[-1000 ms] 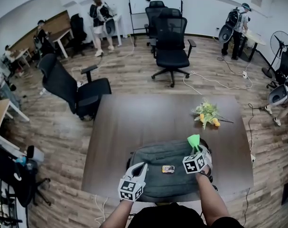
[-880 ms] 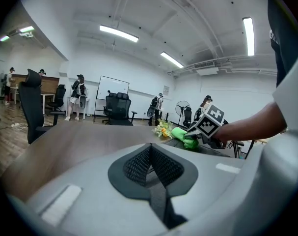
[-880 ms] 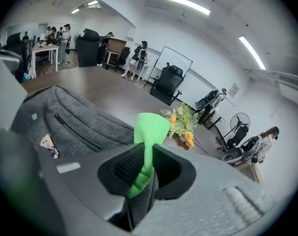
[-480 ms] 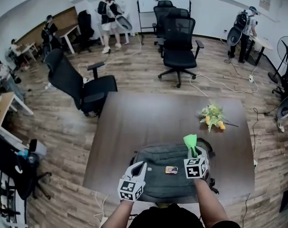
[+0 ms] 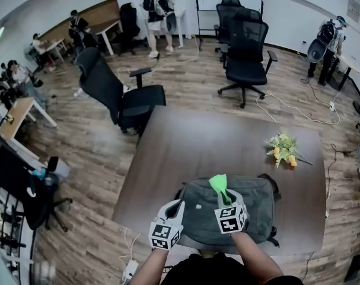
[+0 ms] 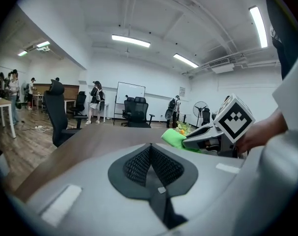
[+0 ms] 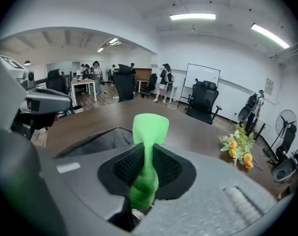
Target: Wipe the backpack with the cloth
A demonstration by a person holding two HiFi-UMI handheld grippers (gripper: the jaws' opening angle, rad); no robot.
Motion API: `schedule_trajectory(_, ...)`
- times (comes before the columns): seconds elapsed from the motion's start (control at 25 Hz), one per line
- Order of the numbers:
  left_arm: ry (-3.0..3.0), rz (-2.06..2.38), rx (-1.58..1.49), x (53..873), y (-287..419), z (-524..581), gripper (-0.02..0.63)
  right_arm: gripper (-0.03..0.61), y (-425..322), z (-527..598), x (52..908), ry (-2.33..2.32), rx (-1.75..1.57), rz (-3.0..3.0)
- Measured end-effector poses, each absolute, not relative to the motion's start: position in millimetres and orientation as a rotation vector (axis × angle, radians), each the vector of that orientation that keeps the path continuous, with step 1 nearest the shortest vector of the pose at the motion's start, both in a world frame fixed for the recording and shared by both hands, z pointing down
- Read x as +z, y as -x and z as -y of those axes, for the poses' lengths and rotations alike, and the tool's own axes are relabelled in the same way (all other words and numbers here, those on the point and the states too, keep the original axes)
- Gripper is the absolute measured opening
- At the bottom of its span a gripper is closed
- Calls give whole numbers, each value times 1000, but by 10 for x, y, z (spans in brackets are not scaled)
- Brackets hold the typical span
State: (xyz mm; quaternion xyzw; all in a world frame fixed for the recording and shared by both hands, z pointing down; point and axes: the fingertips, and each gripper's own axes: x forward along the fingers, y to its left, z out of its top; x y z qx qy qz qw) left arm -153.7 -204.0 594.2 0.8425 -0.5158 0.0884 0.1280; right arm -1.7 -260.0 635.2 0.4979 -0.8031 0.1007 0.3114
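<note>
A grey backpack (image 5: 257, 203) lies flat at the near edge of the brown table (image 5: 215, 147). My right gripper (image 5: 224, 198) is shut on a green cloth (image 5: 219, 184), which sticks up above the pack's left half. The same cloth (image 7: 149, 132) fills the gap between its jaws in the right gripper view, over the backpack (image 7: 97, 142). My left gripper (image 5: 175, 209) is shut with nothing in it, at the pack's near left corner. From the left gripper view I see the cloth (image 6: 174, 136) and the right gripper (image 6: 207, 135) to my right.
A bunch of yellow flowers (image 5: 283, 148) lies at the table's right. A black office chair (image 5: 117, 94) stands off the table's far left corner, another chair (image 5: 246, 55) beyond the far edge. Several people stand at the room's back. Cables (image 5: 298, 108) run over the wooden floor.
My right gripper has moved left across the backpack with the cloth, closer to the left gripper. The left gripper has stayed at the pack's near left corner. The head view has shifted.
</note>
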Motion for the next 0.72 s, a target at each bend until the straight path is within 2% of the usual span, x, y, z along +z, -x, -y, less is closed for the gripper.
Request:
schedule_trajectory(0.44, -2290, 1626, 332, 6163, 2058, 1588, 18, 60, 1078, 2197, 6713, -999, 345, 2289)
schedule_trajectory(0.72, -2202, 1683, 352, 6284, 2308, 1319, 18, 61, 1449, 2000, 7110, -842, 369, 2259)
